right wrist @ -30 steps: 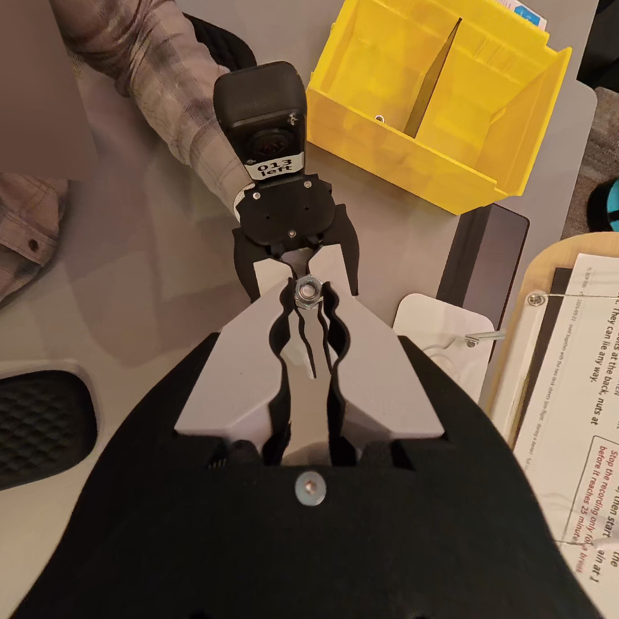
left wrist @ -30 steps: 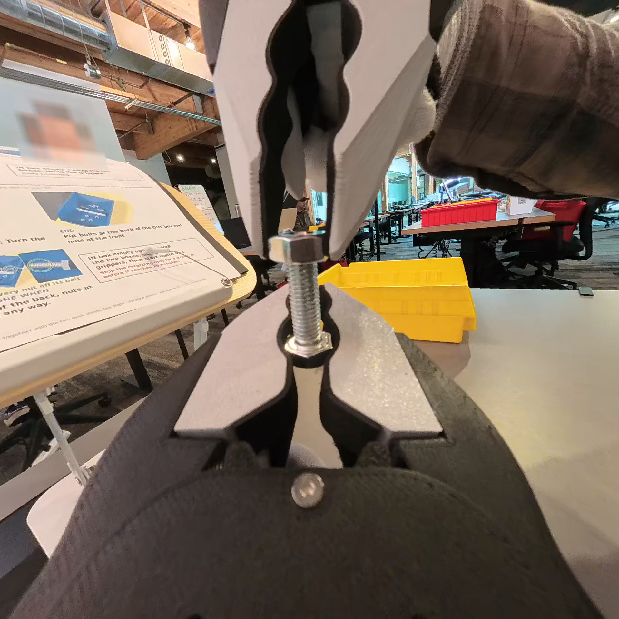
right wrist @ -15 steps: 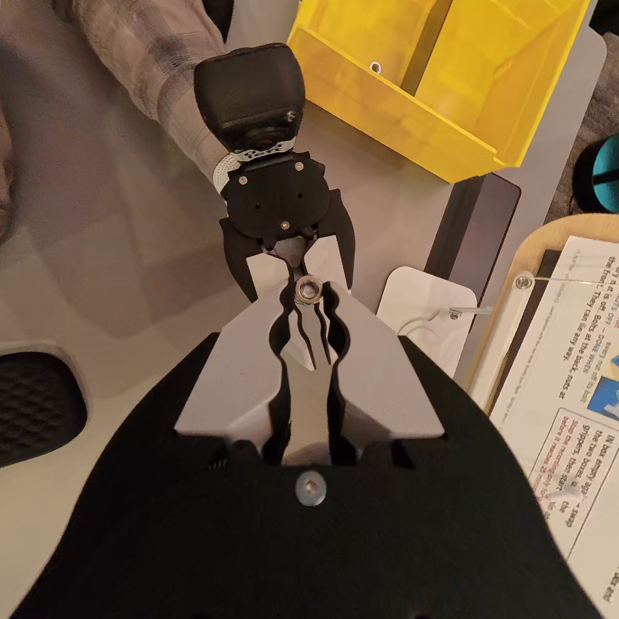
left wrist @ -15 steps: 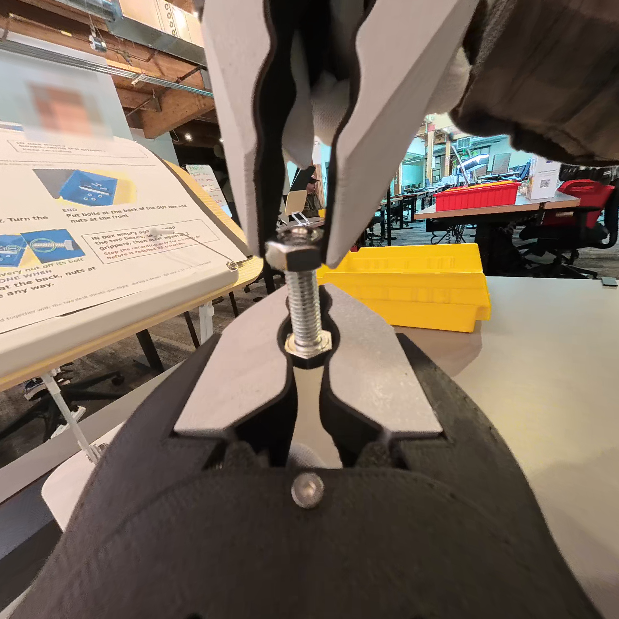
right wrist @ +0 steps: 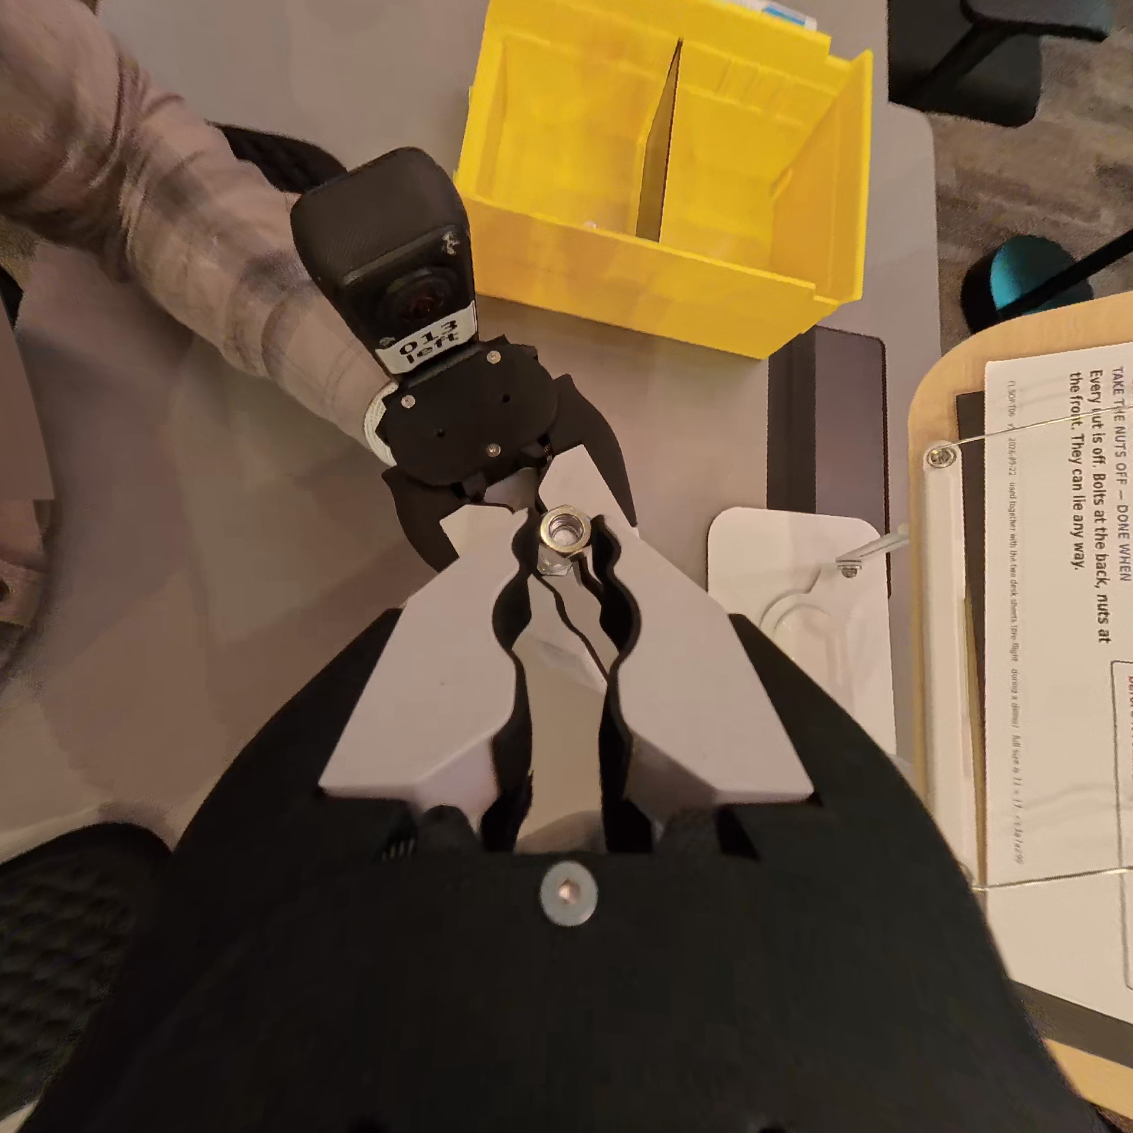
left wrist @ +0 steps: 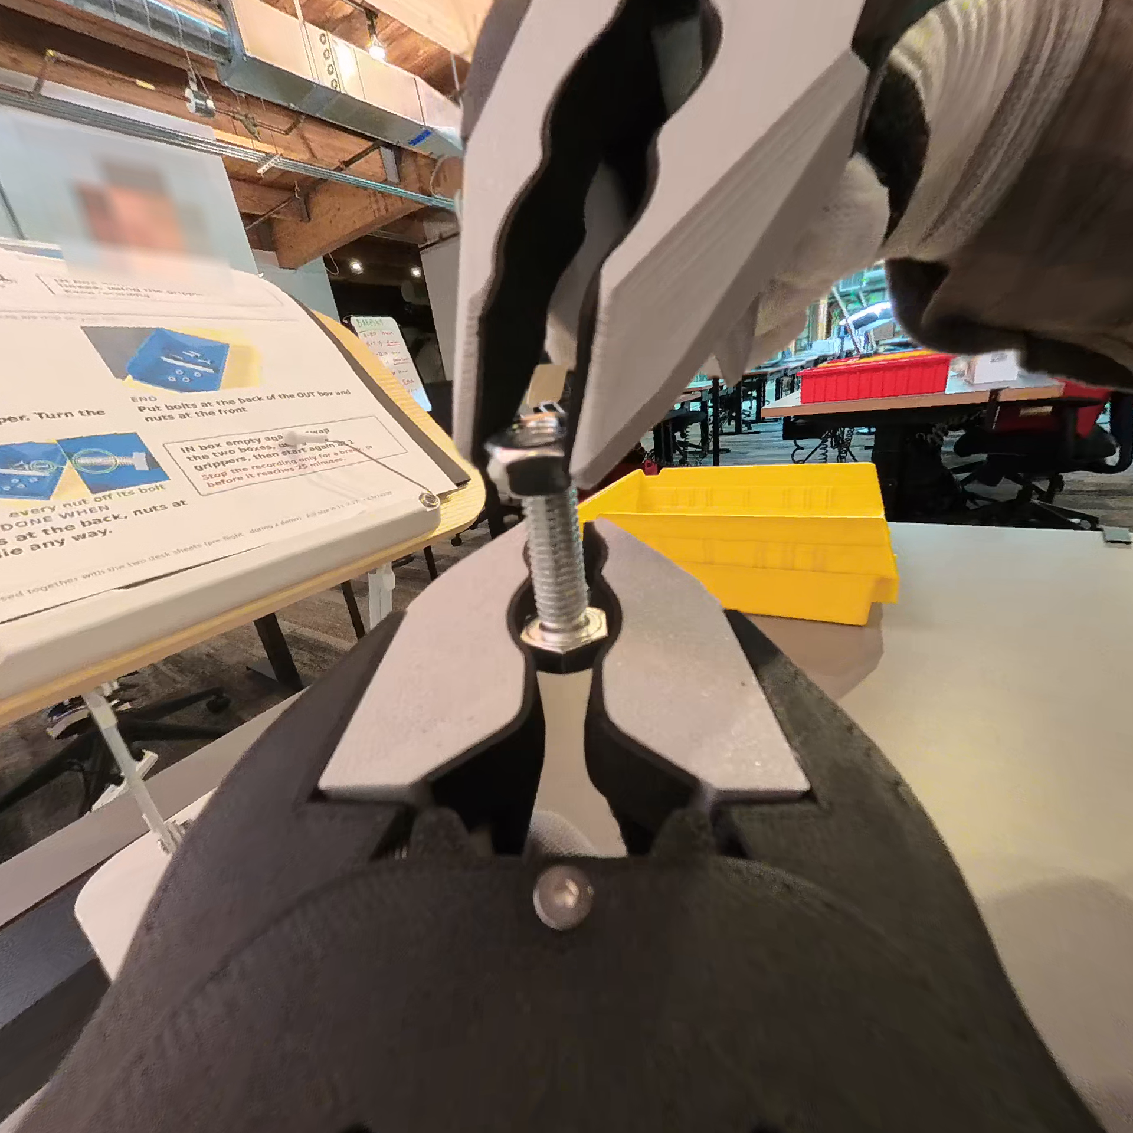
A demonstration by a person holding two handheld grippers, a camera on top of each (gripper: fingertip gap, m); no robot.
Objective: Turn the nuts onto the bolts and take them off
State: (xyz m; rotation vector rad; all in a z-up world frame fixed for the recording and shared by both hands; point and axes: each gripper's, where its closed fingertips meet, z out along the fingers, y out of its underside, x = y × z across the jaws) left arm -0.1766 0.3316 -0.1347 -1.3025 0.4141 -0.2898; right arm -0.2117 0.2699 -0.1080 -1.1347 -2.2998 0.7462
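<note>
Left gripper (left wrist: 561, 588) jaws clamp the upright bolt (left wrist: 555, 564) by its head, frame centre; right gripper (right wrist: 564, 539) jaws pinch the nut (left wrist: 524, 469) at its top; yellow bin (left wrist: 766, 539) behind on the bench (left wrist: 981, 674).

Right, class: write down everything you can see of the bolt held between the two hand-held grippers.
The bolt is bright silvery metal with a coarse thread along its shank and a hexagonal head. It stands upright above the grey table. The left hand-held gripper is shut around its lower end, the head seated in a notch between the fingers. At its top end sits a hex nut, pinched by the right hand-held gripper from above.
</note>
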